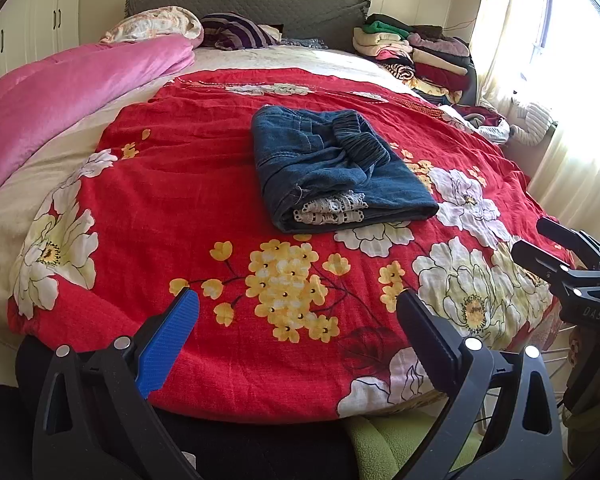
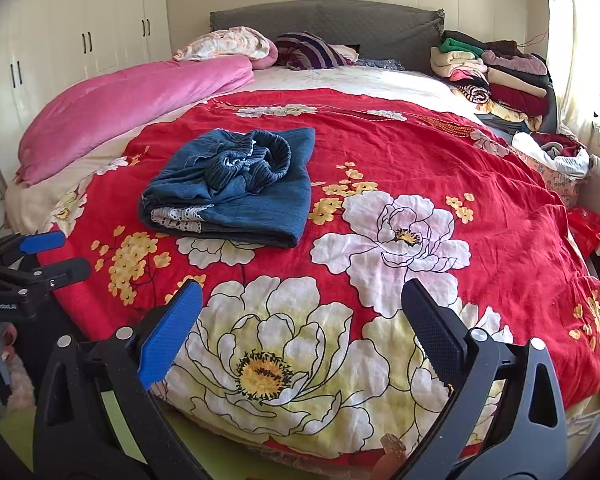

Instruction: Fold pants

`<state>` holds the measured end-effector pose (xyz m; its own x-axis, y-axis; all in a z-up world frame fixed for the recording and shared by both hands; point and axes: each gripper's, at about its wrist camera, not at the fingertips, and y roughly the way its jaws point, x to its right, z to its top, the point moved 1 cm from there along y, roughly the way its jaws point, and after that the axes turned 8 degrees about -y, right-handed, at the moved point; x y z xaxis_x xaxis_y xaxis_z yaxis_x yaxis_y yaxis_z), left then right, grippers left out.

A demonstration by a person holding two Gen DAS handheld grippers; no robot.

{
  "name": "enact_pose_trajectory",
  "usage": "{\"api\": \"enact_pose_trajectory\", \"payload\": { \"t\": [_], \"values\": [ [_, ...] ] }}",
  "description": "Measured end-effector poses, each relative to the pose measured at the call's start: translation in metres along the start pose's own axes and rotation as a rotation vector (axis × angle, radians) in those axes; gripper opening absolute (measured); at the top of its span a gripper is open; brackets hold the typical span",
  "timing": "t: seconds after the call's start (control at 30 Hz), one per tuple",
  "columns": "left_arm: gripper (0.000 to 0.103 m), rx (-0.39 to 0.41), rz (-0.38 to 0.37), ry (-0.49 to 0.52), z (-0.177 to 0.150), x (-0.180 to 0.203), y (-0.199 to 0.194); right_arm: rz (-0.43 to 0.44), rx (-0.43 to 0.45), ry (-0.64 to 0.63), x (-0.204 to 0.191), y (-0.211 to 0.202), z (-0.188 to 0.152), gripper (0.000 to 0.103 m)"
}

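The denim pants [image 1: 336, 168] lie folded into a thick square bundle on the red floral bedspread [image 1: 188, 184], near the middle of the bed, well back from its foot edge. The elastic waistband sits bunched on top, and a strip of white lace trim [image 1: 332, 210] peeks from between the layers at the near side; the legs are tucked inside and hidden. Nothing touches the bundle.

The left gripper [image 1: 298, 312] hovers above the foot edge of the bed, its 2 fingers spread wide with only fabric behind them. The right gripper [image 2: 302, 300] hangs beside it, likewise spread wide and empty. Its body reads "DAS" in the left wrist view; the left one's label in the right wrist view is too small to read surely.

A pink quilt [image 2: 140, 92] runs along the bed's left edge. Stacked folded clothes [image 2: 496, 76] fill the far right corner by the grey headboard [image 2: 340, 24], partly cut off by glare from the window.
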<state>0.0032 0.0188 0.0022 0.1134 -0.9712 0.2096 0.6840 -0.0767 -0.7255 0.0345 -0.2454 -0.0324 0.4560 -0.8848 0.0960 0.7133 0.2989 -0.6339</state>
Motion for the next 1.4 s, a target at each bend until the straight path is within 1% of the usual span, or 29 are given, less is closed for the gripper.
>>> {"api": "enact_pose_trajectory", "payload": {
  "t": [0.53,0.67,1.13,1.23,1.33,1.4],
  "values": [
    [0.099,0.0,0.002,0.003,-0.0001,0.0011,-0.0009,0.004,-0.005,-0.005,-0.0013,-0.0002,0.0002,0.094],
    [0.099,-0.001,0.014,0.005,-0.0002,0.0009,-0.0009,0.006,-0.009,-0.009,-0.002,0.0001,0.0002,0.094],
    [0.099,0.001,0.009,0.006,0.0015,-0.0014,-0.0024,0.0,-0.021,-0.03,-0.0043,0.0017,0.0058,0.094],
    [0.099,0.001,0.027,0.009,0.0025,-0.0014,-0.0023,-0.002,-0.024,-0.031,-0.0045,0.0024,0.006,0.094],
    [0.099,-0.003,0.029,0.002,0.0031,-0.0031,-0.0021,-0.001,-0.03,-0.034,-0.0046,0.0036,0.007,0.094],
    [0.099,-0.005,0.049,0.001,0.0046,-0.0062,-0.0015,-0.002,-0.032,-0.035,-0.0043,0.0049,0.0073,0.094]
  ]
}}
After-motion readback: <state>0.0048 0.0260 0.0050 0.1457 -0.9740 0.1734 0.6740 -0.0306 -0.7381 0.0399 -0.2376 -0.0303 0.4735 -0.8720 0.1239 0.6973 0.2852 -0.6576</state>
